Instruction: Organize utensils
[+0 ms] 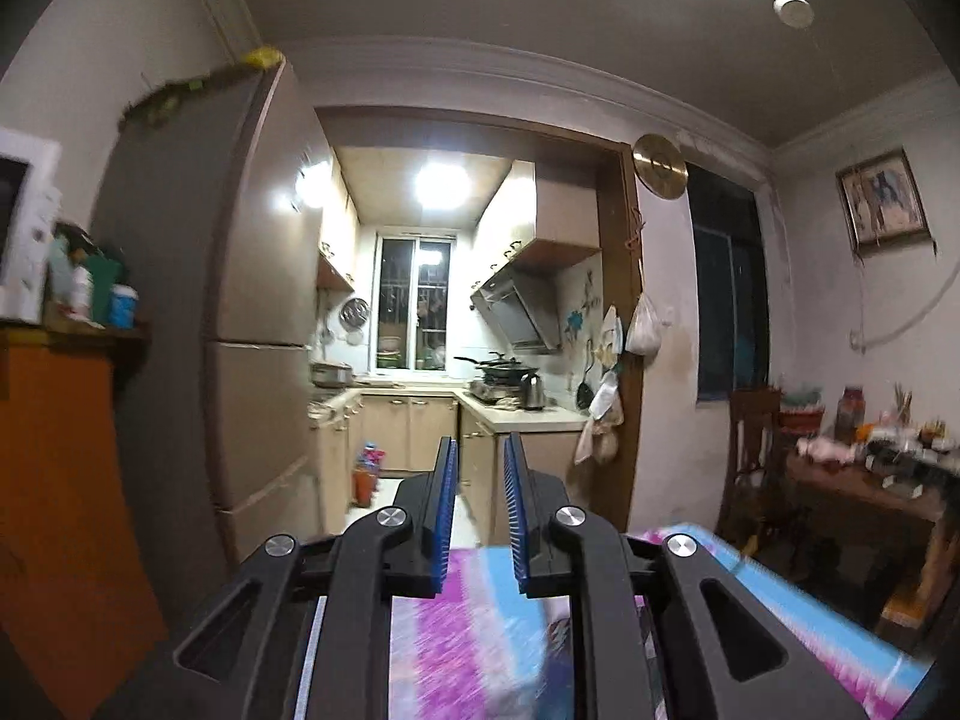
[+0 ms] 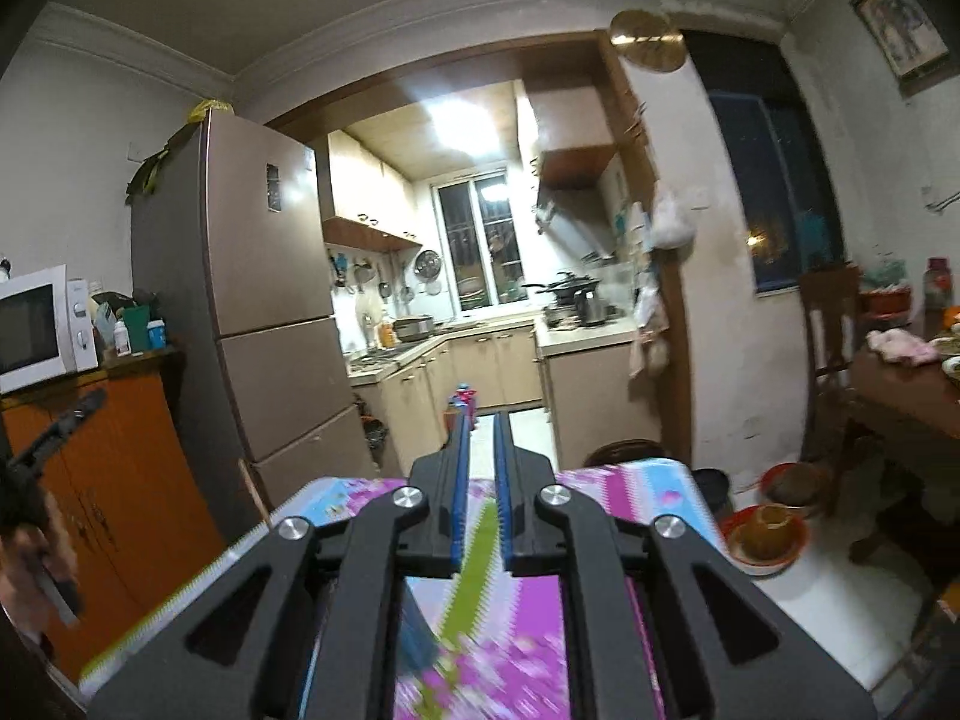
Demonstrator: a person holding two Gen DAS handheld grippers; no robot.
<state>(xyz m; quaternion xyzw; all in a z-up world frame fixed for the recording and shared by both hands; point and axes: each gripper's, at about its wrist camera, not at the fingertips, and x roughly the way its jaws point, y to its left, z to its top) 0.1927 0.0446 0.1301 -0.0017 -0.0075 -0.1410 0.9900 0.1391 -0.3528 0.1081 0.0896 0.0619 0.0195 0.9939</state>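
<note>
No utensils show in either view. My left gripper (image 1: 482,450) is raised and points toward the kitchen doorway, its blue-padded fingers (image 1: 447,480) a small gap apart with nothing between them. My right gripper (image 2: 482,420) is also raised above the table, its fingers (image 2: 461,456) a narrow gap apart and empty. Below both lies a table with a pink, blue and green patterned cloth (image 1: 480,630), which also shows in the right wrist view (image 2: 600,510). The left gripper (image 2: 54,426) shows at the left edge of the right wrist view.
A tall fridge (image 2: 264,312) stands left of the kitchen doorway. An orange cabinet (image 2: 108,498) with a microwave (image 2: 36,330) is at left. A wooden table (image 2: 912,396) with a chair (image 2: 834,348) is at right. Bowls (image 2: 762,540) sit on the floor.
</note>
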